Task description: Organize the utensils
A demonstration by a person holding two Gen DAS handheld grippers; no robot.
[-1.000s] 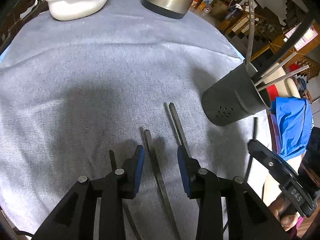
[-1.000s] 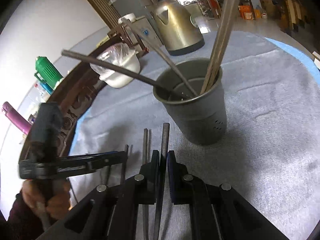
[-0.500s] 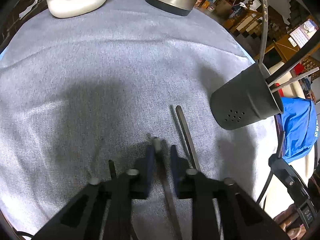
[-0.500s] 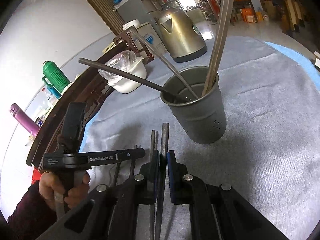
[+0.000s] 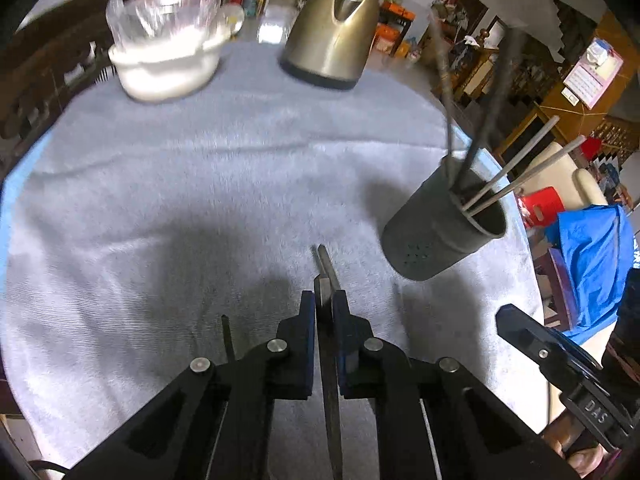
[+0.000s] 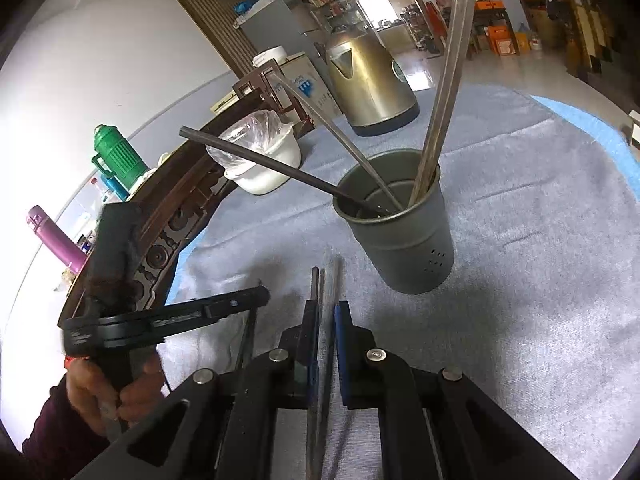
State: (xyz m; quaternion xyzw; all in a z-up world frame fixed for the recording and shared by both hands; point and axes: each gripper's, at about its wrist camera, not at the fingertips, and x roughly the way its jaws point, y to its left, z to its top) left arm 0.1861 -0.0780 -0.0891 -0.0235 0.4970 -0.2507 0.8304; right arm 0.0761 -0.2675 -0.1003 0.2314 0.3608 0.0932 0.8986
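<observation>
My left gripper (image 5: 324,308): jaws closed since 1 s ago, now clamping flat dark metal utensil handle (image 5: 322,286), lifted off cloth, short of grey perforated metal holder cup (image 5: 440,236). My right gripper (image 6: 328,320): clamps slim grey metal rod (image 6: 332,280) beside cup. 2 utensils ready for insertion.

On the cloth (image 5: 168,184), the holder (image 5: 436,236) stands right of centre, the kettle (image 5: 332,36) and bowl (image 5: 168,68) behind.

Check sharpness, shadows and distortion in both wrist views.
Left wrist: motion blur smears the white plastic-lined bowl and gold metal kettle; a dark shadow falls on the grey tablecloth. Right wrist: sharper; fisheye bends the room edges.
</observation>
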